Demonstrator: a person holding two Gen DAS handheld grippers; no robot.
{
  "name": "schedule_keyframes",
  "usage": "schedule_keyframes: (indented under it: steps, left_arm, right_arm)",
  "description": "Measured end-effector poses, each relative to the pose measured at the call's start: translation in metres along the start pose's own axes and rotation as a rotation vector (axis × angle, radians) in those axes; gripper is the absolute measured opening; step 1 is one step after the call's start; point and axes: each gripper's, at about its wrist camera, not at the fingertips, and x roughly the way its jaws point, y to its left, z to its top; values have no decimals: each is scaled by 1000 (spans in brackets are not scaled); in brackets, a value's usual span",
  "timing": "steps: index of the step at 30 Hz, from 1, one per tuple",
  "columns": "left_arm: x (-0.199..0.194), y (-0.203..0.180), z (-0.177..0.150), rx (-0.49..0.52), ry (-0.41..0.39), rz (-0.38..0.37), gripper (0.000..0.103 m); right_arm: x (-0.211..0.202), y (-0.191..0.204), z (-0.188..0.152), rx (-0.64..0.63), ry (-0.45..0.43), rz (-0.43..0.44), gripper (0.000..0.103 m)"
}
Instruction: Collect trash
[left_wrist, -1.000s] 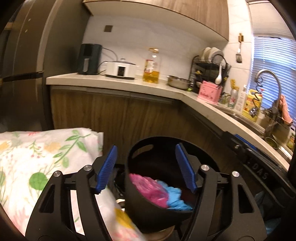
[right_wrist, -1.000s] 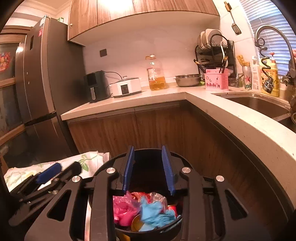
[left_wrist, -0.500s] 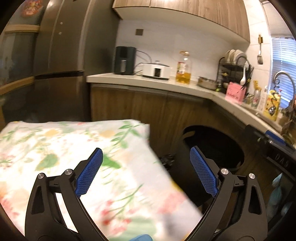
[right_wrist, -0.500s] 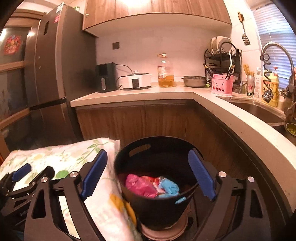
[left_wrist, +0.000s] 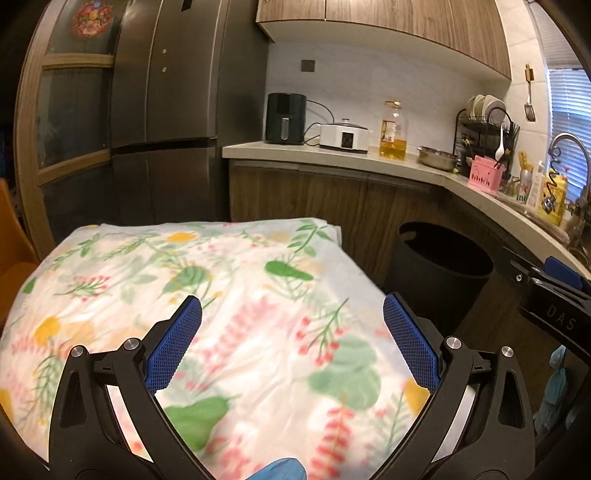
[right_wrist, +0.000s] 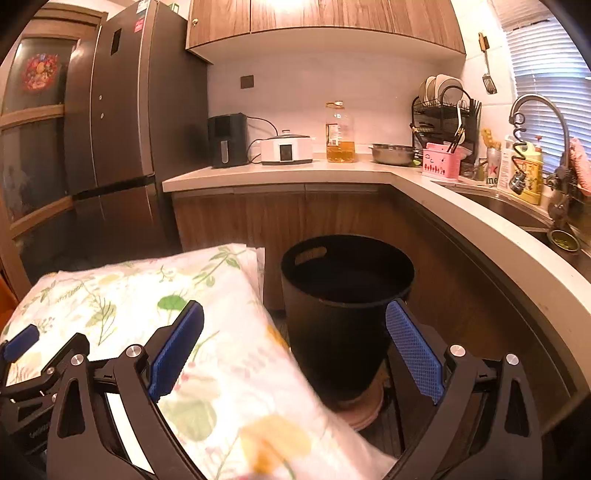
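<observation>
Both jaws just spread wide, empty: left gripper (left_wrist: 291, 332) over floral tablecloth (left_wrist: 184, 295), right gripper (right_wrist: 295, 339) facing black trash bin (right_wrist: 343, 314) at 12 o'clock.

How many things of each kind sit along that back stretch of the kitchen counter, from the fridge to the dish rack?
Black appliance: 1
White cooker: 1
Oil bottle: 1
Steel bowl: 1
Pink utensil caddy: 1
Dish rack: 1
Total: 6
</observation>
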Motion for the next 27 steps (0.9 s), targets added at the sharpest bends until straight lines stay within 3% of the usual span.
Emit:
schedule_keyframes:
  steps: [12,27]
  left_arm:
    - [-61,36,-37,-39,-2,39,97]
    - [-103,53,-52,-59,-23,63,97]
  right_arm:
    - [-64,25,-41,-12,13,9,97]
    - [-101,50,-54,-50,-6,35,97]
